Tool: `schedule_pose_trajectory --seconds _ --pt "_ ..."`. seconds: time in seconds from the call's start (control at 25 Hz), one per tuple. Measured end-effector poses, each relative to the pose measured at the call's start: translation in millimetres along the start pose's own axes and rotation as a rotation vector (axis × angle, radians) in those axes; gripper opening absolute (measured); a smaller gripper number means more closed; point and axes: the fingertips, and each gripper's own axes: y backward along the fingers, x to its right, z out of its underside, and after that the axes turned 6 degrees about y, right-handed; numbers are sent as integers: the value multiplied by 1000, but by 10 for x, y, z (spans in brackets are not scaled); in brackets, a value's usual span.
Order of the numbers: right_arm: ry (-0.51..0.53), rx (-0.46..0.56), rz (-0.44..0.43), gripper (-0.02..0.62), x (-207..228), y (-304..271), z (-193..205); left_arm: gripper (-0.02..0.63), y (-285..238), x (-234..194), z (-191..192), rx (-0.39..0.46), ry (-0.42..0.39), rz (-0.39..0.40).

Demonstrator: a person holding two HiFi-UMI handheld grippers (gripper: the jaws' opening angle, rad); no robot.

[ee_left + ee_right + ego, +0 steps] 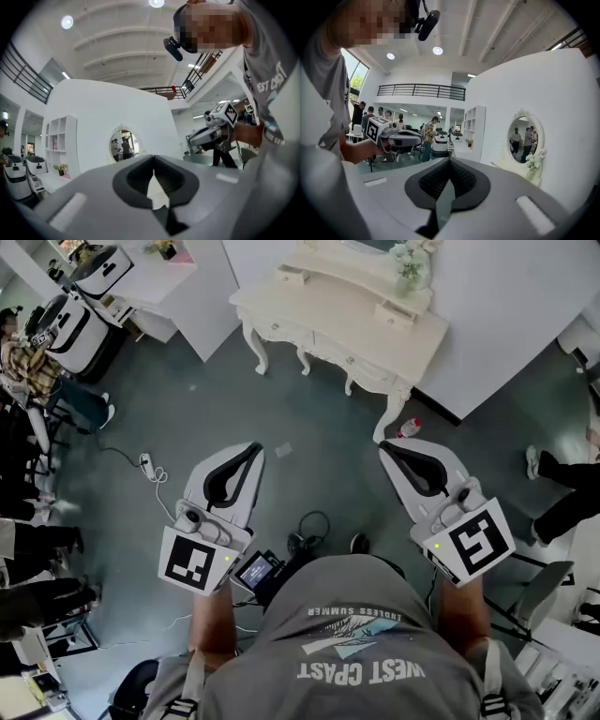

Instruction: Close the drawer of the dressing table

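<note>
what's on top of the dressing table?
On the dressing table: a raised back shelf, two small drawer boxes and a flower bunch. The oval mirror stands behind them; flowers cover its lower edge.

You hold the left gripper (253,448) and right gripper (384,452) side by side, jaws together, over the grey floor (319,474), both well apart from the cream dressing table (347,320) against the white wall (506,306).
</note>
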Motion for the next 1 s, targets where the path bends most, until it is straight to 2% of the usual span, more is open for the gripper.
schedule_pose_trajectory --seconds 0.56,0.84,1.0 --pt "-79 14 56 2 -238 -635 -165 3 203 -644 175 -8 17 60" --pt "-85 15 92 1 -332 -978 -267 3 306 -1016 227 2 21 88" --pt "-89 8 82 0 -302 -1118 -269 3 257 -1136 265 0 36 87"
